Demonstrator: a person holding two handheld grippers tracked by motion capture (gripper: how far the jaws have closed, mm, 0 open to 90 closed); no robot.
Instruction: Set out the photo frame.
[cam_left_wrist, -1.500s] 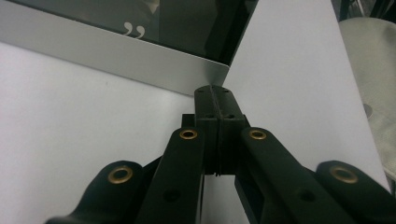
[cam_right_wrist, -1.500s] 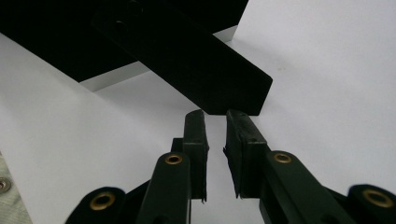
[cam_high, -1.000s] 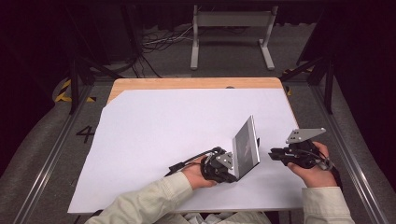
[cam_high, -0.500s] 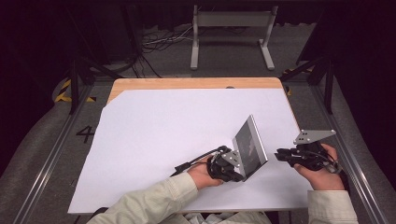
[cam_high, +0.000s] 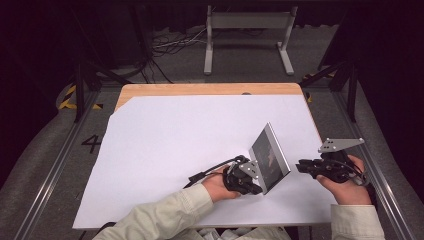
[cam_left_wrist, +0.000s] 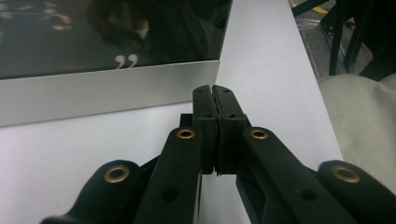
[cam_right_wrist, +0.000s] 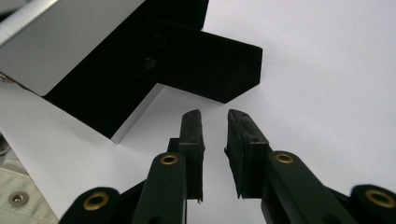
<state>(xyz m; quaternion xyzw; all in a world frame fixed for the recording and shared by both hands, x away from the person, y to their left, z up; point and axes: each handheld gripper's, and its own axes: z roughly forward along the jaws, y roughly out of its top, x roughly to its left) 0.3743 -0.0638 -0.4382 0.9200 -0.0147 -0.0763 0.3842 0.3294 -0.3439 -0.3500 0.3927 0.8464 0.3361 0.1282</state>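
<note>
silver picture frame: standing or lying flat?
Standing. The silver-edged picture frame with dark glass leans back on its black rear stand on the white table sheet, lower edge on the sheet.

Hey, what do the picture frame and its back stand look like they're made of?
Picture frame: probably brushed metal, by its matte silver border, with a glossy dark front that mirrors the room. Back stand: matte black, maybe felt-covered board or plastic; it shows no shine.

A white digit "4" (cam_high: 92, 143) stands on the dark floor left of the table. A pair of white closing quotation marks (cam_left_wrist: 126, 60) shows on the dark glass of the picture frame (cam_left_wrist: 107, 88), near its lower silver edge.
</note>
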